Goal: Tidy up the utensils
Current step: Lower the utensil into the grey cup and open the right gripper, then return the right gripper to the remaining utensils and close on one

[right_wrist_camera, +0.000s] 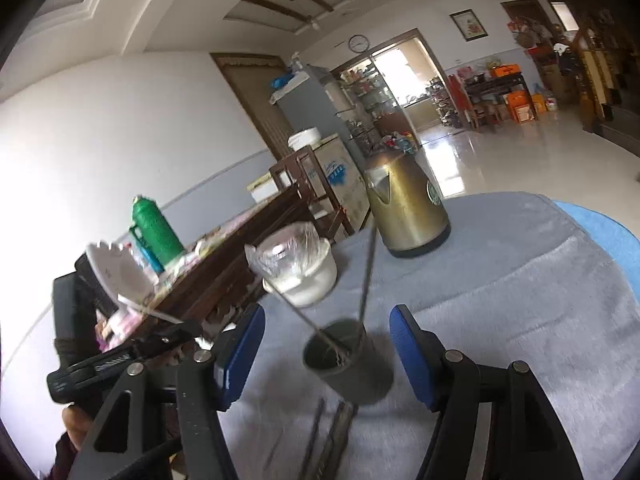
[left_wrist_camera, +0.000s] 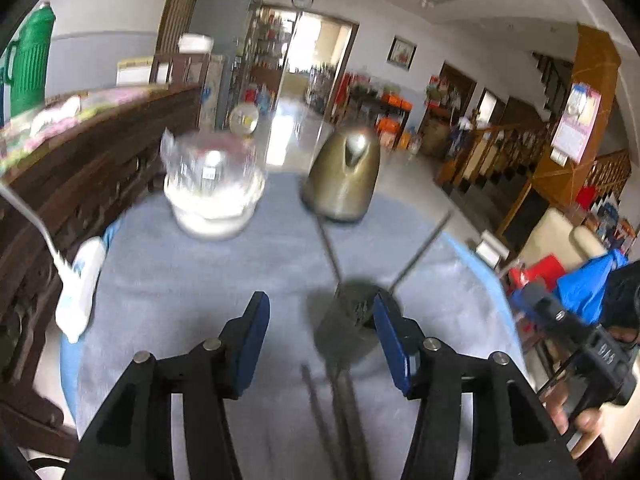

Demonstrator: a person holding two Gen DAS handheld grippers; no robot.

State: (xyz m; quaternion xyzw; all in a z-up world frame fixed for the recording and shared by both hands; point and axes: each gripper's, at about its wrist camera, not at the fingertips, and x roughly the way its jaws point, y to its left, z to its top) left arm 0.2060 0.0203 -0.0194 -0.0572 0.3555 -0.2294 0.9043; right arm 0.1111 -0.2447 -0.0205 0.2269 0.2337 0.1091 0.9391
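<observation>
We're low over the grey cloth [left_wrist_camera: 200, 280] now, and our left gripper [left_wrist_camera: 320, 340] has its blue pads spread apart with nothing between them. Just beyond its right pad, low in the centre of the left wrist view, stands the dark utensil cup [left_wrist_camera: 352, 320] with two thin chopsticks [left_wrist_camera: 420, 252] leaning out of it. More dark sticks [left_wrist_camera: 340, 408] lie flat on the cloth near the bottom edge, blurred. From the right wrist view, our right gripper [right_wrist_camera: 326, 344] also gapes wide and empty, the cup [right_wrist_camera: 344, 360] sitting between and just ahead of its pads. Further up the frame we see a gold kettle [right_wrist_camera: 404, 208] and a plastic-wrapped white bowl [right_wrist_camera: 300, 272].
</observation>
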